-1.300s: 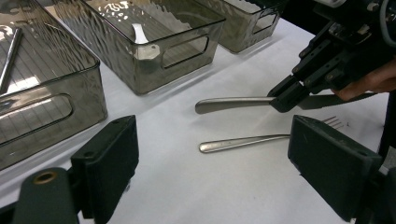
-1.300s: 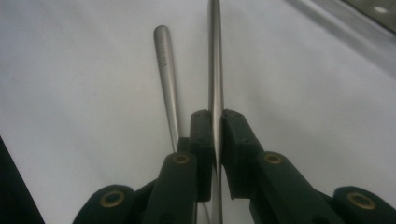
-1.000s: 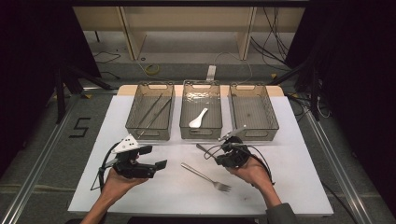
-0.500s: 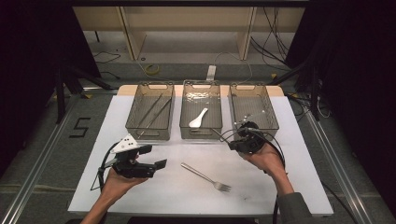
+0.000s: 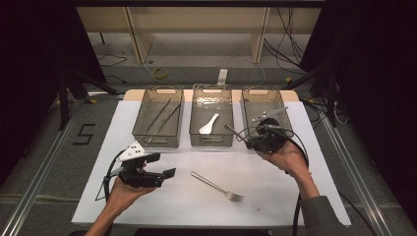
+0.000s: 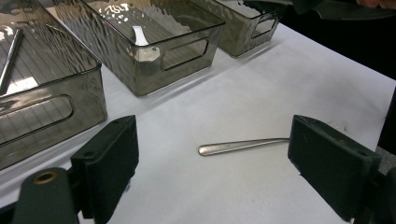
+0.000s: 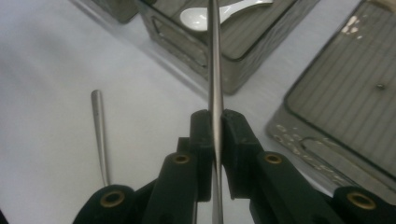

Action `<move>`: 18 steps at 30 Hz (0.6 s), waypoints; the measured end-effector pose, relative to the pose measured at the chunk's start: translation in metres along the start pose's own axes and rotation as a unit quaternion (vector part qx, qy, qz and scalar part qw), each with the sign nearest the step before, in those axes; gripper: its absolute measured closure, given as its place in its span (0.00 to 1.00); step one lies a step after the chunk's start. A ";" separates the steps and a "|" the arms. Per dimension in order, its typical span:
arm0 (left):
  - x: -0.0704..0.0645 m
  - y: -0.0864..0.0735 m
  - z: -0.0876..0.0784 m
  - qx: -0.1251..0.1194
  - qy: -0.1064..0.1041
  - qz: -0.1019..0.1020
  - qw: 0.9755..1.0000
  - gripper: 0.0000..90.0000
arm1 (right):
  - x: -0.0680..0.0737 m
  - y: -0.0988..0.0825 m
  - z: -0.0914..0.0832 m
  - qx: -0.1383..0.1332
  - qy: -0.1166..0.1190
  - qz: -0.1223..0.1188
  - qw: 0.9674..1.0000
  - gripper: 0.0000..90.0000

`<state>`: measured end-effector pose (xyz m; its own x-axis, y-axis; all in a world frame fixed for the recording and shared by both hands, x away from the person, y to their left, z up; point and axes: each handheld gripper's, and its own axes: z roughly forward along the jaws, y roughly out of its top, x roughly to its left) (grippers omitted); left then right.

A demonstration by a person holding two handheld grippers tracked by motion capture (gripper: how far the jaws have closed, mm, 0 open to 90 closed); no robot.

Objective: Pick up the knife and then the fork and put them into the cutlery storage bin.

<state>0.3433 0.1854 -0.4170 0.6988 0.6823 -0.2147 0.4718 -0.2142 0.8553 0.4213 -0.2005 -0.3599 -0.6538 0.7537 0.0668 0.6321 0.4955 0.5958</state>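
My right gripper pinches a thin metal utensil — its ends cut off by the frame, so I can't tell its kind

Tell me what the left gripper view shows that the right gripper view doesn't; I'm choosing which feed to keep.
Left gripper view: the left gripper with its jaws wide open, plus a metal rod in the left bin. Right gripper view: the right gripper shut on a thin metal utensil. Both: the fork lying on the white table, and the white spoon in the middle bin.
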 end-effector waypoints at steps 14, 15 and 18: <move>0.001 0.000 0.000 -0.002 -0.002 -0.005 1.000 0.18 | -0.055 0.019 -0.013 -0.021 -0.056 0.058 0.997 0.93; 0.001 0.000 0.000 -0.002 -0.002 -0.005 1.000 0.18 | -0.058 0.020 -0.013 -0.022 -0.058 0.062 0.996 0.93; 0.001 0.000 0.000 -0.001 -0.002 -0.005 1.000 0.18 | -0.066 0.022 -0.012 -0.021 -0.064 0.070 0.995 0.93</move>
<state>0.3442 0.1859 -0.4168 0.6965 0.6811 -0.2257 0.4776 -0.2052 0.8543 0.4733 -0.2448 -0.3417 -0.5000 0.8646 0.0502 0.6940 0.3653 0.6204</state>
